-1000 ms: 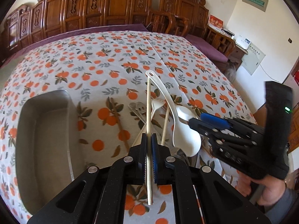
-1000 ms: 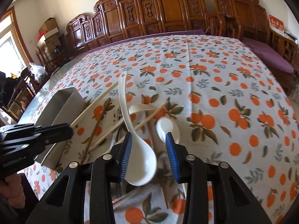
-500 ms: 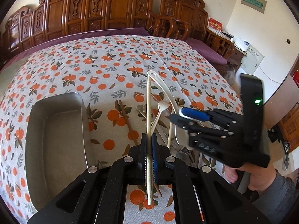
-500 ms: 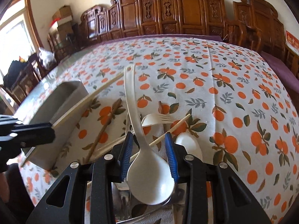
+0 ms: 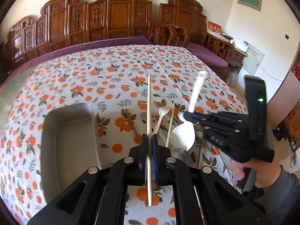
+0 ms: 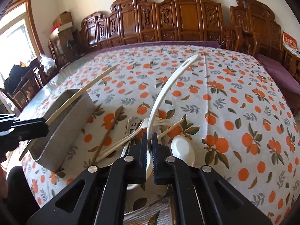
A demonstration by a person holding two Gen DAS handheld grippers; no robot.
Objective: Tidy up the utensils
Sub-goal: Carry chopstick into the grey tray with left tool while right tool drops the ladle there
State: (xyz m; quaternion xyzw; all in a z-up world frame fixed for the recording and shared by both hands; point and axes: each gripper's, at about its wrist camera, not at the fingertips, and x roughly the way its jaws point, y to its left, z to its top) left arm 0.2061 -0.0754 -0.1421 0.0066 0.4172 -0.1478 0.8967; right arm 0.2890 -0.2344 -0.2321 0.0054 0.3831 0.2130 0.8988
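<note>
Metal tray (image 5: 69, 140) empty—left gripper (image 5: 149, 140) clamps a chopstick (image 5: 149, 101), right gripper (image 6: 150, 140) the white ladle (image 6: 163, 93) (fork (image 6: 135, 131), spoon (image 6: 182, 149) remain).

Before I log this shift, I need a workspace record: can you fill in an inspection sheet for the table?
Surface: table under an orange-print tablecloth.
Job's things: metal tray, nothing visible in it; white fork, small white spoon and a loose chopstick lie in a pile.
Clutter: nothing seen.
Grippers: left gripper shut on a chopstick; right gripper has just closed on the white ladle.
Cables: nothing seen.
Surroundings: carved wooden chairs, cardboard boxes.
</note>
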